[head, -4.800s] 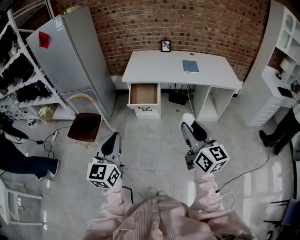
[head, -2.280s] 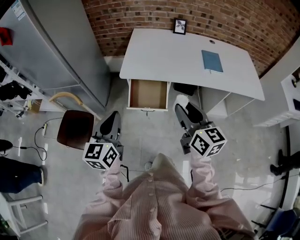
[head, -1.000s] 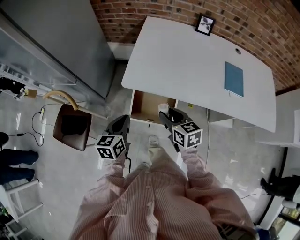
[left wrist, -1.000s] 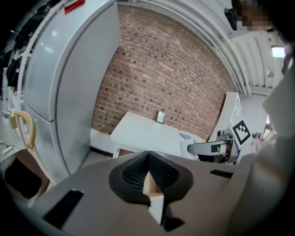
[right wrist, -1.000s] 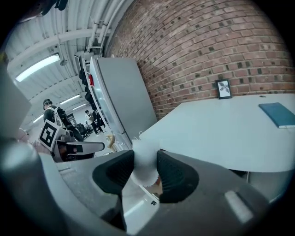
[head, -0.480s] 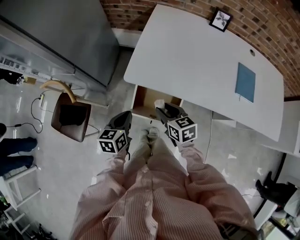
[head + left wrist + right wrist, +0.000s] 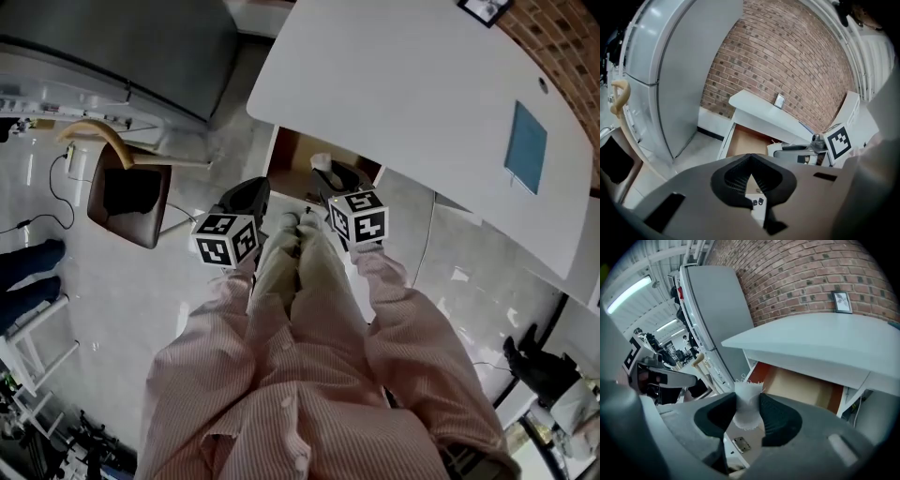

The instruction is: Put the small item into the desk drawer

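White and frayed at its edge, the small item (image 7: 747, 390) is sitting pinched between the jaws of the right gripper (image 7: 748, 404). The pads are pressing on its two sides, and its ragged top is poking out past the jaw tips. Its long axis is running upright in the right gripper view, crosswise to the line along which the jaws close. The desk drawer (image 7: 801, 385) is standing pulled out, lying just ahead of these jaws and a little below them. Its bare wooden floor is showing beyond the tips and slightly to their right, under the front edge of the worktop (image 7: 820, 341). From the head view the right gripper (image 7: 328, 173) is sitting at the drawer's (image 7: 295, 159) open front, so it is plainly the nearer one; the item (image 7: 322, 161) is showing as a pale spot at its tip. The right hand is tilting its gripper forward and downward toward the opening. By my judgement, the coming move is turning on carrying the jaws forward over the drawer's front edge until the item is hanging above the wooden floor, then spreading them. The left gripper (image 7: 750, 159) is hanging beside the right one, a little further back from the drawer, its jaws pressed together at the tips with nothing between them, likewise angling downward.
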### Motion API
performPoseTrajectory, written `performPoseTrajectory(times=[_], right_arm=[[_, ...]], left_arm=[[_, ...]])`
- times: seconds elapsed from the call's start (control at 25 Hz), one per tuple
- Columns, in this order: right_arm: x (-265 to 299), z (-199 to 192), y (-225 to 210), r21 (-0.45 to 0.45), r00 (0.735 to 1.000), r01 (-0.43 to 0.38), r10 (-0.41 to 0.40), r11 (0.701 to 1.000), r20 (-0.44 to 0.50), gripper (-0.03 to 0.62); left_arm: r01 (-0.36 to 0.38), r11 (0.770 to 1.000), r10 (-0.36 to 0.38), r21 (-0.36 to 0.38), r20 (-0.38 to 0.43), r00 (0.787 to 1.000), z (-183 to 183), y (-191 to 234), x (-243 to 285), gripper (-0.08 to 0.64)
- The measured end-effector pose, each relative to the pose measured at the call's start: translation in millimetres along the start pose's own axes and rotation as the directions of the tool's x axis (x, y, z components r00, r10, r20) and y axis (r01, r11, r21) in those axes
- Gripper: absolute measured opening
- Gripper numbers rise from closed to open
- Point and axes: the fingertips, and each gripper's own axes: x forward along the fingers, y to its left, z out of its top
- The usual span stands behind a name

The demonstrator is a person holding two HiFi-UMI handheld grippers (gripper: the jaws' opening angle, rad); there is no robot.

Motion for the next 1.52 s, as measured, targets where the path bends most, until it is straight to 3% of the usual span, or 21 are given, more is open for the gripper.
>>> performPoseTrajectory(times=[0.48, 0.96, 1.36, 1.52], right_arm=[[79.8, -60.0, -48.6, -0.119, 0.984, -0.027, 0.006, 0.992, -0.176, 0.161], [117.9, -105.7, -59.8, -0.196, 0.927, -0.110, 0.030, 0.974, -0.374, 0.161], [135.4, -125.6, -60.8, -0.212, 0.889, -0.143, 0.031, 0.967, -0.458, 0.161], [137.3, -129.9, -66.6, -0.245, 0.875, -0.129, -0.006, 0.961, -0.484, 0.161]], left_arm=[[0.027, 0.999, -0.028, -0.041, -0.001, 1.000, -30.7, 13.4, 61.1, 0.000], [0.031, 0.998, -0.031, -0.062, -0.001, 1.000, -43.8, 19.4, 87.1, 0.000], [0.032, 0.997, -0.033, -0.073, -0.015, 0.999, -49.8, 22.3, 94.3, 0.000], [0.029, 0.996, -0.031, -0.081, -0.021, 0.999, -50.5, 24.1, 94.2, 0.000]])
